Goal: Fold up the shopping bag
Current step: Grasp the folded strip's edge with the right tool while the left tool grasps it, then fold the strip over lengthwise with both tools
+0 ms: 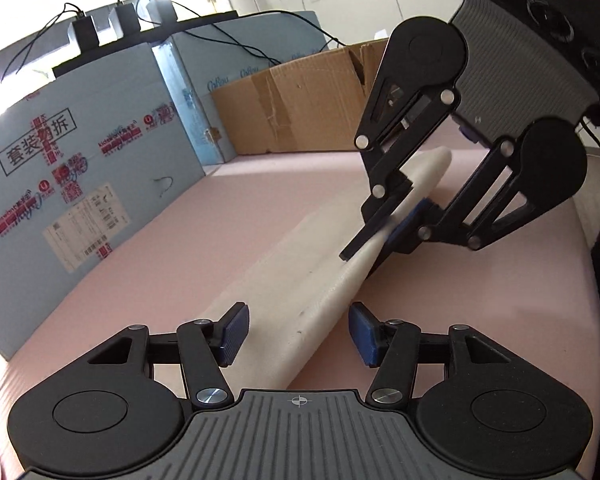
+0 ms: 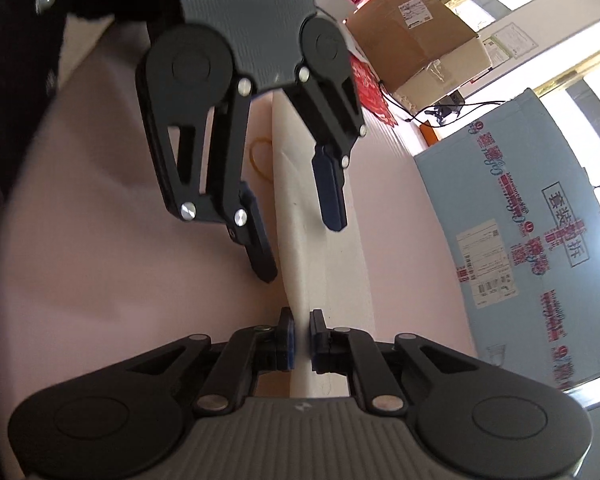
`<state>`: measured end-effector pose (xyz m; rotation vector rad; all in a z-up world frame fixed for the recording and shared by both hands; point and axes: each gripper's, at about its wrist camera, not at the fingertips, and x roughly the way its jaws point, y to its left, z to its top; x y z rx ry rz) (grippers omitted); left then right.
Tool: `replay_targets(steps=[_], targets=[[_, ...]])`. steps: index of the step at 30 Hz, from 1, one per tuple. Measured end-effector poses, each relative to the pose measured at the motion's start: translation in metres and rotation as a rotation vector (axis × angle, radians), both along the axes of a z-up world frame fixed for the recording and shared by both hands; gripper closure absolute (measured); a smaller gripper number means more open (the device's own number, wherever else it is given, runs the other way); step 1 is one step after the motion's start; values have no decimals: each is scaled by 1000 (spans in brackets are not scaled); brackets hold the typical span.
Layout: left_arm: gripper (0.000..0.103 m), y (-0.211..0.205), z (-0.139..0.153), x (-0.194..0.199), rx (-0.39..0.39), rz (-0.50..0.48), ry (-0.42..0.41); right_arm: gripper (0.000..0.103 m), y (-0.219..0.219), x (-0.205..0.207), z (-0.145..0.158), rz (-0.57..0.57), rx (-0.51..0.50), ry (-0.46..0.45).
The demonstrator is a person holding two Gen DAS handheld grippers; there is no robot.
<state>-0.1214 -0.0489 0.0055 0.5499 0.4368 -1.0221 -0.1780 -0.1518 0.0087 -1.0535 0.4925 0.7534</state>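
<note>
A white shopping bag (image 1: 300,280), folded into a long narrow strip, lies across the pink mat (image 1: 240,208). My left gripper (image 1: 299,334) is open, and its blue pads (image 1: 234,332) straddle the strip's near end with the bag between them. Farther along, my right gripper (image 1: 374,242) is shut on the bag's raised fold and lifts that part off the mat. In the right wrist view the right gripper (image 2: 302,336) pinches the white strip (image 2: 324,264) between its pads. There the left gripper (image 2: 300,248) hangs open over the strip's far part.
A light blue printed carton (image 1: 80,184) walls the mat's left side and a brown cardboard box (image 1: 300,112) stands behind it. A thin rubber band (image 2: 260,156) lies on the mat beside the bag. Red packaging (image 2: 364,80) and another brown box (image 2: 412,36) sit beyond.
</note>
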Motion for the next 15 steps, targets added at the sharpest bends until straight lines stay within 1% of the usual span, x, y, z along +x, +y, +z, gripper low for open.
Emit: replay_targets(steps=[1,2,4,7,8,10,13,15], targets=[[55,6,2,3,-19,-25,52,95,-3,-2,6,1,32,26],[56,9,3,5,-31,-34,79,95,-7,-1,11,-11,69,61],[58,22,4,16,-76,-44,175,94,-19,7,15,-56,130,127],[61,35,0,32,-112,-4,261,91,-39,24,13,-130,234,251],[63,39,-1,36,-128,8,290,91,-49,30,13,-163,288,296],[65,52,-3,46,-193,21,368,88,-73,42,12,-235,414,387],[66,71,-10,60,-286,60,471,81,-105,55,12,-326,577,481],[66,77,-12,62,-317,80,496,76,-129,60,10,-395,677,532]])
